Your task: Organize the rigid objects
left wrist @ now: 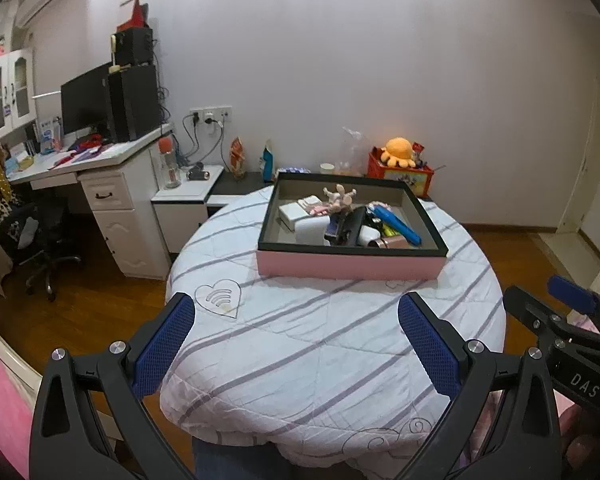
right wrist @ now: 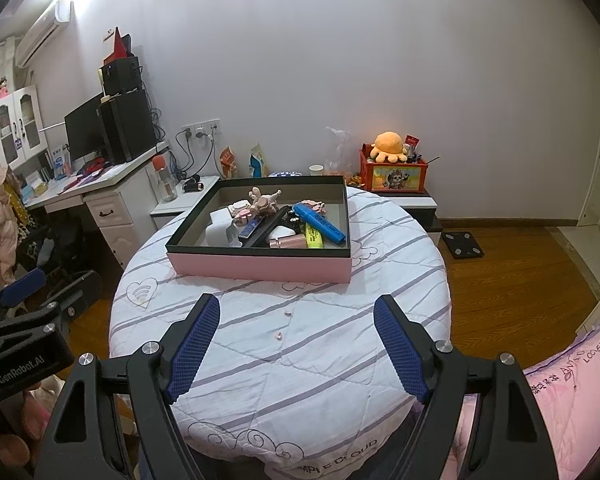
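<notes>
A pink box with a black rim (left wrist: 352, 266) (right wrist: 260, 266) sits at the far side of a round table under a striped white cloth (left wrist: 300, 340) (right wrist: 300, 360). Inside lie several small things: a blue marker (left wrist: 398, 226) (right wrist: 319, 223), a yellow highlighter (right wrist: 314, 237), a wooden hand figure (left wrist: 340, 196) (right wrist: 264, 200), white boxes (left wrist: 296, 214) and a pink tube (right wrist: 286, 243). My left gripper (left wrist: 296, 316) is open and empty above the table's near edge. My right gripper (right wrist: 298, 318) is open and empty, also short of the box. Two tiny pink bits (right wrist: 283, 325) lie on the cloth.
A white desk (left wrist: 100, 168) with a monitor and speakers stands at the left, with an office chair (left wrist: 40, 248) beside it. A red box with an orange plush (left wrist: 400, 168) (right wrist: 392, 164) sits behind the table. A black scale (right wrist: 462, 245) lies on the wooden floor.
</notes>
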Demonstrator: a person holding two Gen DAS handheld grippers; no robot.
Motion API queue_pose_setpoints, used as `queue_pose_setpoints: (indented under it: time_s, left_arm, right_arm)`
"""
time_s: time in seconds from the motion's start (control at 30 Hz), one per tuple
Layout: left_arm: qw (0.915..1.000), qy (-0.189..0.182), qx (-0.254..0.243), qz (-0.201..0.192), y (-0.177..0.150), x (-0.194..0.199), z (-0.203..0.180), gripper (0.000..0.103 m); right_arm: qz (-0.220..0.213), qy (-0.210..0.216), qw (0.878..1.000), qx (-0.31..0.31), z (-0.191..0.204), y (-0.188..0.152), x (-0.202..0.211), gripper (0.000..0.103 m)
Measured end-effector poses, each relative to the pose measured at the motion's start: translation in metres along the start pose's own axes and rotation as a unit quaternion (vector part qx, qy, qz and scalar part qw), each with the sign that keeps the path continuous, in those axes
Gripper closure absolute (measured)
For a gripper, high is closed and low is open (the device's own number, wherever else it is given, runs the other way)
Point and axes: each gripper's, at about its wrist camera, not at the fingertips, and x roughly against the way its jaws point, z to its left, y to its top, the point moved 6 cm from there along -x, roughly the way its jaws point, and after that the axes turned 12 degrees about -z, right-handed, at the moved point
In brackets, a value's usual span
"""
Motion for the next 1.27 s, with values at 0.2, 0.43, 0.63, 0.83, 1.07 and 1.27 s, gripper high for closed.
queue_pose_setpoints:
  time_s: [0.2, 0.43, 0.63, 0.83, 1.07, 1.27]
  left_arm:
    - [0.9997, 0.02, -0.004, 0.016, -0.005, -0.005, 0.003, 0.0]
    - [0.9995, 0.032, -0.002, 0.002, 0.0, 0.0, 0.01, 0.0]
    - [0.9994, 0.035, 0.0, -0.005, 0.004, 0.004, 0.015, 0.0]
    - [0.9997, 0.024, 0.006, 0.001, 0.003, 0.003, 0.015, 0.0]
    - [0.9997, 0.026, 0.003, 0.0, 0.003, 0.003, 0.013, 0.0]
    - [0.9997, 0.022, 0.011, 0.007, 0.001, 0.002, 0.015, 0.0]
  right_arm:
    - [0.0, -0.001, 1.0, 0.0, -0.001, 0.0, -0.001, 0.022]
    - [0.001, -0.002, 1.0, 0.0, 0.0, -0.002, -0.003, 0.022]
    - [0.002, -0.002, 1.0, 0.0, 0.0, -0.003, -0.003, 0.022]
    - [0.002, -0.002, 1.0, 0.0, 0.0, -0.003, -0.003, 0.022]
    - [0.002, -0.002, 1.0, 0.0, 0.0, -0.003, -0.003, 0.022]
    - [0.002, -0.002, 1.0, 0.0, 0.001, -0.002, -0.003, 0.022]
